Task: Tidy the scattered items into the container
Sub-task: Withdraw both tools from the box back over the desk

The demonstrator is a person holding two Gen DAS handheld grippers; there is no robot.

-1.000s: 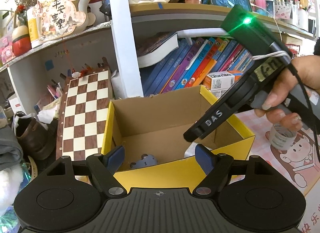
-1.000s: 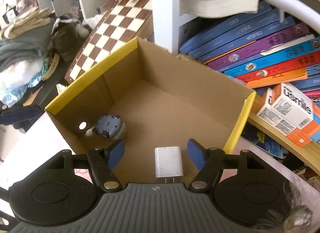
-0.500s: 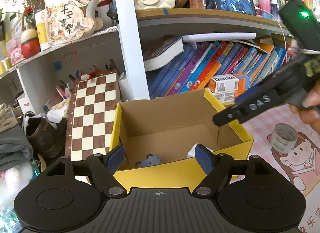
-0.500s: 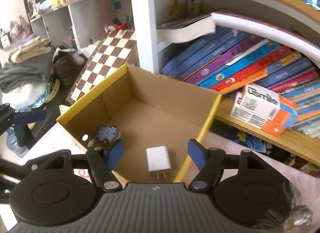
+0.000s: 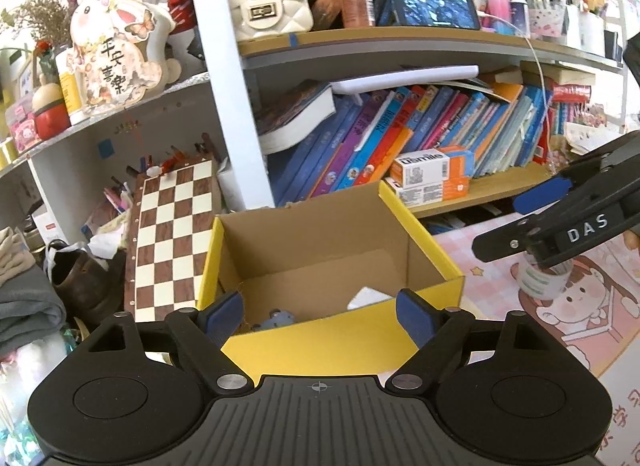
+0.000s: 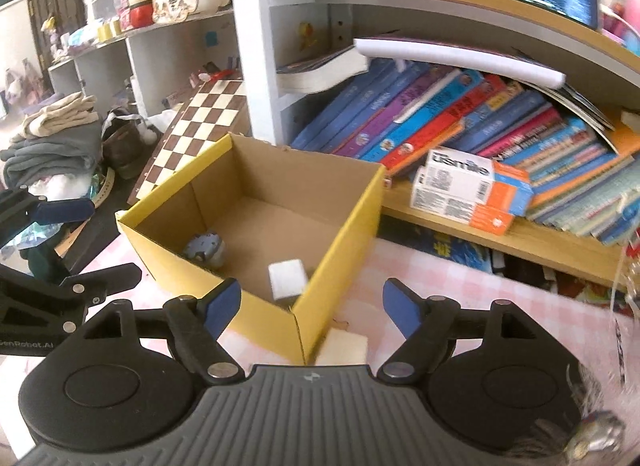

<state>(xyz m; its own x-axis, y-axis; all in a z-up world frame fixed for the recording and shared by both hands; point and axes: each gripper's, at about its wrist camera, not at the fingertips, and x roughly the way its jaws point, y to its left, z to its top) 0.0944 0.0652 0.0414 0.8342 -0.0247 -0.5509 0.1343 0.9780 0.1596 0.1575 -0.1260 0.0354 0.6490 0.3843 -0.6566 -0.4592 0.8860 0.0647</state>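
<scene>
Both sets of fingers stand spread with nothing between them: the left gripper and the right gripper have each just been opening wider, and neither has a thing between its pads. The yellow cardboard box sits straight ahead of the left one, at twelve o'clock, and already holds a white charger and a small grey-blue toy on its floor. What is left out on the pink mat is what matters now. A roll of tape stands at about three o'clock from the left fingers, directly under the right gripper as the left camera sees it, upright with its open end facing up. It does not show in the right wrist view. A pale flat piece lies just beside the box's near corner, at roughly six o'clock between the right fingers. I would judge the right hand much the nearer to both, so the next pick looks like its job, coming down over the roll while the left waits by the box.
</scene>
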